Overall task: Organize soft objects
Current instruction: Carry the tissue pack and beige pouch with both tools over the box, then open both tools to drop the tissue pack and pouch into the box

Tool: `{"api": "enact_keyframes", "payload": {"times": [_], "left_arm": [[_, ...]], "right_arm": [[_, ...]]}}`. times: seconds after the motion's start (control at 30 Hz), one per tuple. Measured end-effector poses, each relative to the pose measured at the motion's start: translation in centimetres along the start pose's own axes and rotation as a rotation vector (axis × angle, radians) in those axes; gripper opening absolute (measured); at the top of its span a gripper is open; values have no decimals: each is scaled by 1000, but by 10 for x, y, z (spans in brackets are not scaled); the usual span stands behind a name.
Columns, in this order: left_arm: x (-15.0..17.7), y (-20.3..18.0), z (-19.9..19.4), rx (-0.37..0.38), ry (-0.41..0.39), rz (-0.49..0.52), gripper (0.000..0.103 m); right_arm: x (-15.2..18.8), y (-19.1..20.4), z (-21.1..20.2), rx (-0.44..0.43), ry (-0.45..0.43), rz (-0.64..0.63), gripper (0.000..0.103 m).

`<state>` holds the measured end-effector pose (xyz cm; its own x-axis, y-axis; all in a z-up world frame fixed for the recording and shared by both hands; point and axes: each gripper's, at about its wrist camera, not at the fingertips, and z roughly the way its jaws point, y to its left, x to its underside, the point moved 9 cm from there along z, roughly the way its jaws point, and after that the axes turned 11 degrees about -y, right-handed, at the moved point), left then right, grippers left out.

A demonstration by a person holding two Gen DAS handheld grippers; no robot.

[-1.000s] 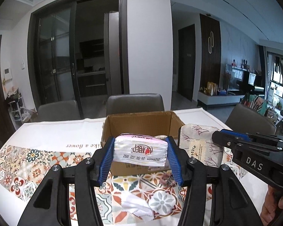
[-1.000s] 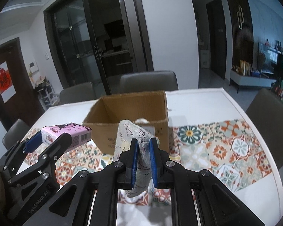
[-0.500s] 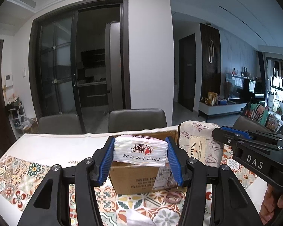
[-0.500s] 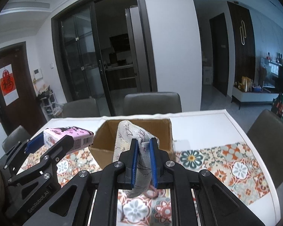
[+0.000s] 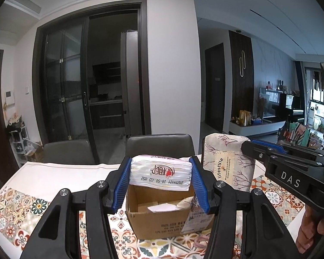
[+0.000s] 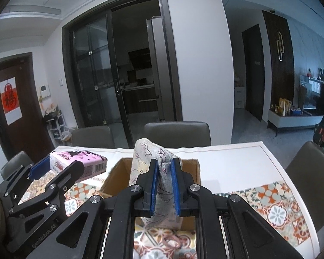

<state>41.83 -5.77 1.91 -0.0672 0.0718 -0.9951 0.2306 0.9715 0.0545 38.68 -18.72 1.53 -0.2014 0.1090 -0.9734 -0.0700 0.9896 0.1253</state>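
Left hand-held gripper clamps a tissue pack between its blue pads, pack held in the air above and just in front of the open cardboard box on the table. Pack's long axis runs forward from the pads, printed end facing the camera, print upside down. Right hand-held gripper is closed on a folded fabric pouch, pinched thin, standing upright above its pads, long axis vertical, over the box's near side. Box contents hard to make out: pale paper scraps. Pouch's lower end is hidden behind the fingers. A pink loop lies on the table below, partly cut off.
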Motion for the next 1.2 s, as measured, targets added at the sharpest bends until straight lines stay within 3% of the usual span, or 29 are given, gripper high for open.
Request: {"api": "enact_keyframes", "payload": {"times": [0.53, 1.2], "left_arm": [[15, 9, 50, -6, 34, 5, 53], [76, 7, 103, 12, 184, 9, 53]], "right_arm": [[-6, 4, 57, -11, 1, -31, 14], [52, -15, 137, -15, 201, 4, 14]]}}
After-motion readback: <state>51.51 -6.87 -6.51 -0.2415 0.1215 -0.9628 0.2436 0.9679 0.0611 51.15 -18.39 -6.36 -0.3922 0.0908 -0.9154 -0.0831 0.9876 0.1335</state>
